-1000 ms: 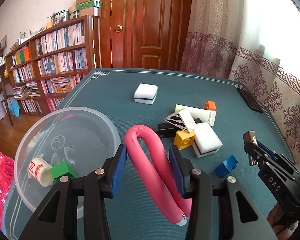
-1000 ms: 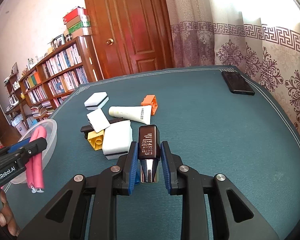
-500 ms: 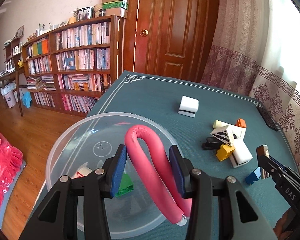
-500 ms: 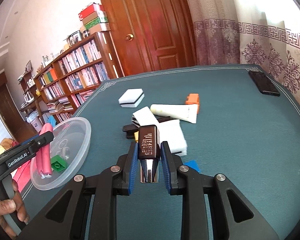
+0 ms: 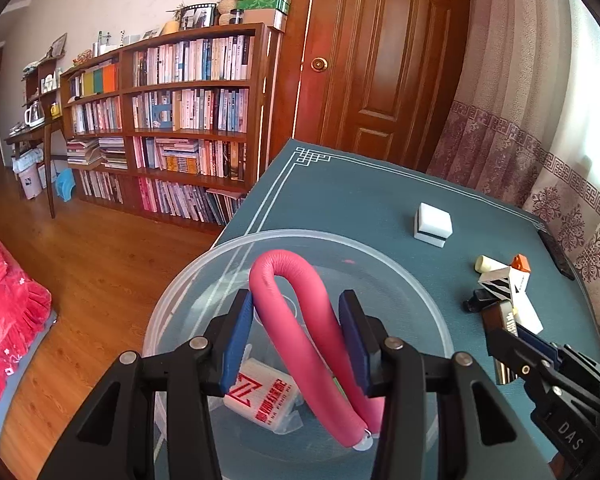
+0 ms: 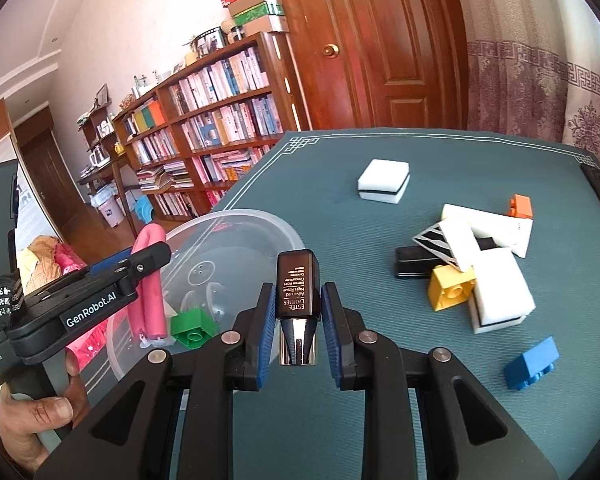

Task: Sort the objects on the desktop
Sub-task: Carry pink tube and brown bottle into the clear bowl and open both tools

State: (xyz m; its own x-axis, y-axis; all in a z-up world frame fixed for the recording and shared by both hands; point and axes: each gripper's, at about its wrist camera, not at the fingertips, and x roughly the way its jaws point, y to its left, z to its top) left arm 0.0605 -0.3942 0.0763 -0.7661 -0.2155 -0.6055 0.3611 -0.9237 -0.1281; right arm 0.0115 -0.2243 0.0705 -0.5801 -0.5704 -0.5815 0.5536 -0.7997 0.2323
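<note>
Teal table [image 6: 380,420] below and ahead of both tongs. Clear plastic bowl [image 5: 412,276] directly under the left gripper [image 5: 296,340]; from the right gripper [image 6: 298,324], ahead and to its left. Loose pile well ahead-right of the right tongs: white sponge block [image 6: 500,292], yellow brick [image 6: 450,286], cream tube [image 6: 488,224], orange brick [image 6: 520,206], a striped card and a black piece whose kind cannot be told. Second white sponge [image 6: 384,182] farther ahead, apart from the pile. Blue brick [image 6: 532,362] just right of the right tongs.

Left tongs closed on the bent pink foam roller [image 5: 300,320] — held over the bowl, tail end hanging low inside it, above a white packet [image 5: 260,394]. Green brick [image 6: 192,326] already in the bowl, just left of the right tongs.

Right tongs clamped on a small dark brown cosmetic bottle [image 6: 298,284], chrome cap toward the camera, not yet over the bowl.

Likely risks: springy roller unbending on release and flipping over the low rim; light bowl near the table edge, so a nudge from either tong could push it off; smooth bottle gripped at its narrow sides — liable to pivot or slip, and a hard drop could knock the bowl.
</note>
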